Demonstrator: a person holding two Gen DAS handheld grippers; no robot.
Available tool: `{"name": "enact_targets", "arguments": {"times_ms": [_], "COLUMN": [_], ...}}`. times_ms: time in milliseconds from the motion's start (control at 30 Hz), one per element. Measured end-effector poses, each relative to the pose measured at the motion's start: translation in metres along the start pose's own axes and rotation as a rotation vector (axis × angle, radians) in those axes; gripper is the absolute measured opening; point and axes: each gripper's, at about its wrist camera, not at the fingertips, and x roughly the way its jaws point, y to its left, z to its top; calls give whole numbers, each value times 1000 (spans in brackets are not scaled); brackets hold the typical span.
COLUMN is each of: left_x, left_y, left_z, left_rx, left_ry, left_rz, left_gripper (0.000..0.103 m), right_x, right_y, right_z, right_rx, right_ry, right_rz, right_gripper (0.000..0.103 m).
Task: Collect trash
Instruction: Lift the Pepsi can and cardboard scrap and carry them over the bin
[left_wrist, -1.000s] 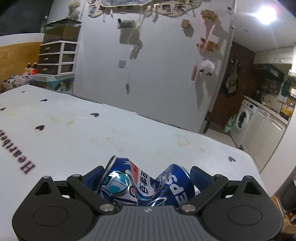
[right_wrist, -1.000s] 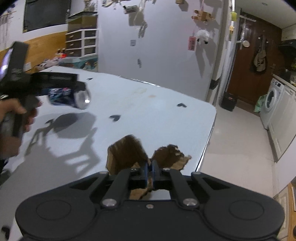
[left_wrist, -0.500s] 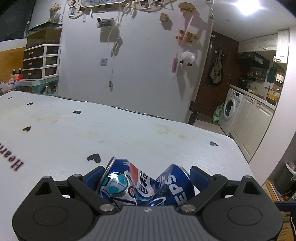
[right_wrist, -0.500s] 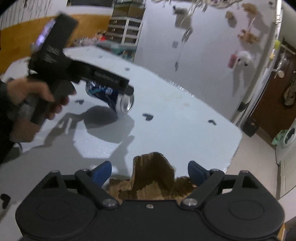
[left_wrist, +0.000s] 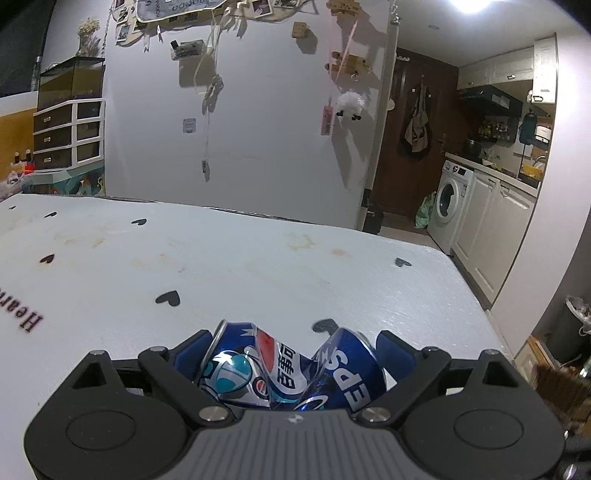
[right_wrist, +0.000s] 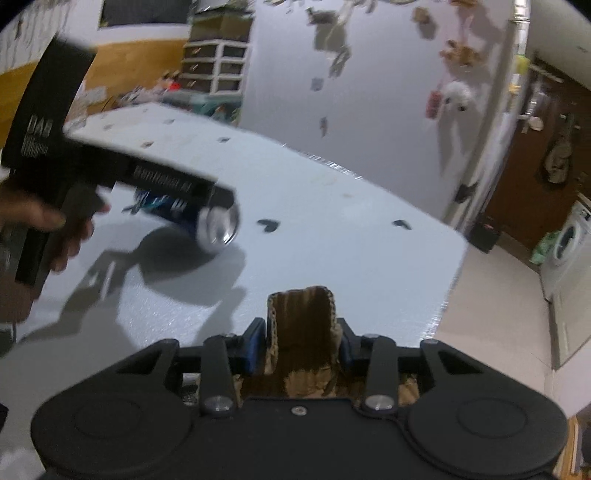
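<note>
Home, washing machine (left_wrist: 448, 206), kitchen cabinets (left_wrist: 491, 236)

- Left gripper (left_wrist: 291, 354): matte black housing with two round discs at its rear corners, a ribbed grey centre plate behind the fingers, and triangular cut-outs in the outer arms.
- Left fingers (left_wrist: 391, 349): blue pads on black linkage bars, each bar pinned with a silver screw just behind the pad.
- Right gripper (right_wrist: 301, 339): all-black body, same round discs, silver screws, small centre screw.
- Right fingers (right_wrist: 255, 345): blue pads.
- Seen from the right wrist view, the left gripper's side carries blurred white lettering; a hand (right_wrist: 48, 225) wraps its black handle.
</note>
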Motion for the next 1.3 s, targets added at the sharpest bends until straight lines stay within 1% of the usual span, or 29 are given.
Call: {"name": "enact_targets", "arguments": {"times_ms": [167,367,500,667,800,1000,1167,1300], "left_x": [-19,-46,-57,-65,-68,-78,-85,-90], "left_y": [-13,-34,-51,-77,-100,-135,-172,-203], "left_z": [-12,-15,-21,-31,-40,-51,-64,-76], "left_rx": [-7,-9,-7,2,35,57,95,130], "left_ry": [-23,-88,-106,-102,-91,-76,-43,-20], "left_rz": [-30,-61,-93,-131,-157,-226,-287,-318], "left_gripper": [94,93,93,93,93,93,93,92], "right_x": [-20,-44,-64,-86,-103,-122,-145,-161], "right_y": [-20,-41,-50,-62,-70,-79,-91,-104], "right_z": [-7,-32,-50,-71,-91,-119,-138,-156], "right_rx": [83,163,195,242,286,333,362,396], "right_ry": [-52,-80,-102,-113,-116,-112,-120,-127], "right_rz": [-73,-131,-176,-210,-229,-250,-275,-297], "right_gripper": [40,41,41,41,41,41,41,41]}}
